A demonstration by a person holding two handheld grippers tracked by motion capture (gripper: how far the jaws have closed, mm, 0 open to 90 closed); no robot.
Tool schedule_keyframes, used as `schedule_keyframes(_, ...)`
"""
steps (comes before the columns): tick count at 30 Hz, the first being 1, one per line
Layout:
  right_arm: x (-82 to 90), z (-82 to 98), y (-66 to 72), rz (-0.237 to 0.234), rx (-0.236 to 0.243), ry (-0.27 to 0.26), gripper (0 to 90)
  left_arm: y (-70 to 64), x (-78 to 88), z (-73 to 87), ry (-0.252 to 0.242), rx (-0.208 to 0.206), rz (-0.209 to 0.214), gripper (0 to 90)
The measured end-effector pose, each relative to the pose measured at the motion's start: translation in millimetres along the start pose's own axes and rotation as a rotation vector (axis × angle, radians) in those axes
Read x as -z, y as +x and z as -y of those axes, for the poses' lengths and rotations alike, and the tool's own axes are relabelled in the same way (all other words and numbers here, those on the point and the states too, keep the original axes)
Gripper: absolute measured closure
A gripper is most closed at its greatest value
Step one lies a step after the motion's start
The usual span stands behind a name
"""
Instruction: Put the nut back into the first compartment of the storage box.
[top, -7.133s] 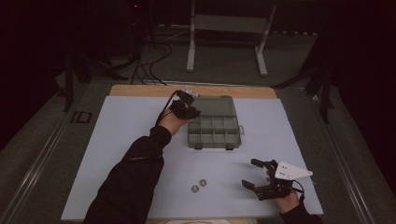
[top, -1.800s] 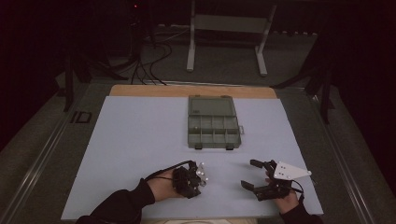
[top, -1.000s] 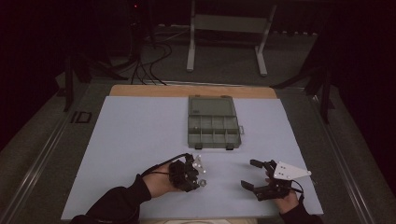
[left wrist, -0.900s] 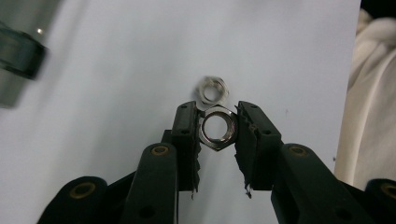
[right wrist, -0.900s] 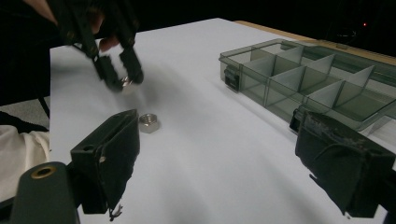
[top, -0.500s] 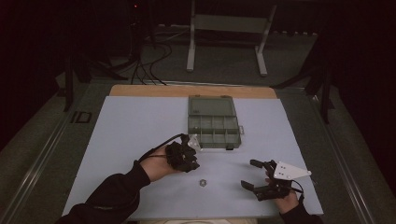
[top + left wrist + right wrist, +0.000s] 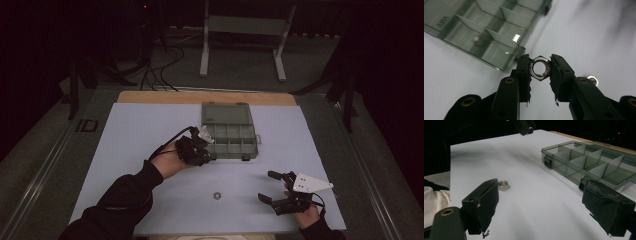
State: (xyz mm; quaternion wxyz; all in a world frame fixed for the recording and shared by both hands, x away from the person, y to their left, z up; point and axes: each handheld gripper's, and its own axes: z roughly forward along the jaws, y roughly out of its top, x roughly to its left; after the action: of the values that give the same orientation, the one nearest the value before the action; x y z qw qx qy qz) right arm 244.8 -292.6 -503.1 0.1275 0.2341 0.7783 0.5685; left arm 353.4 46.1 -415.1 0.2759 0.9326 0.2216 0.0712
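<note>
Pale sheeting covers the tabletop (image 7: pixel 150 130), where the left tongs (image 7: pixel 541 68) pinch a hex nut (image 7: pixel 540 68) flat-to-flat for the compartment box (image 7: pixel 229 131), while the right tongs (image 7: pixel 549 205) rest wide open, empty.

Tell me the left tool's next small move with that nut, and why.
Probably carry it on over the box and open. The left tool is shut on a nut, near the box's front-left corner; one compartment already holds a nut.
</note>
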Motion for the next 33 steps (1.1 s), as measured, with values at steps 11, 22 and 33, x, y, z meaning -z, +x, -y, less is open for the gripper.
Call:
schedule_keyframes(11,0.0,0.2,-0.6,0.000,-0.005,-0.006,13.9,19.4,1.6,-12.8,-0.049,0.052,-0.058,70.6)
schedule_keyframes(22,-0.3,0.3,-0.6,-0.005,-0.007,-0.003,13.8,40.7,1.2,-27.1,-0.102,0.115,-0.089,70.6)
schedule_keyframes(33,-0.3,0.4,-0.4,-0.005,-0.006,-0.002,13.8,67.7,-13.3,-34.9,-0.122,0.219,-0.124,70.6)
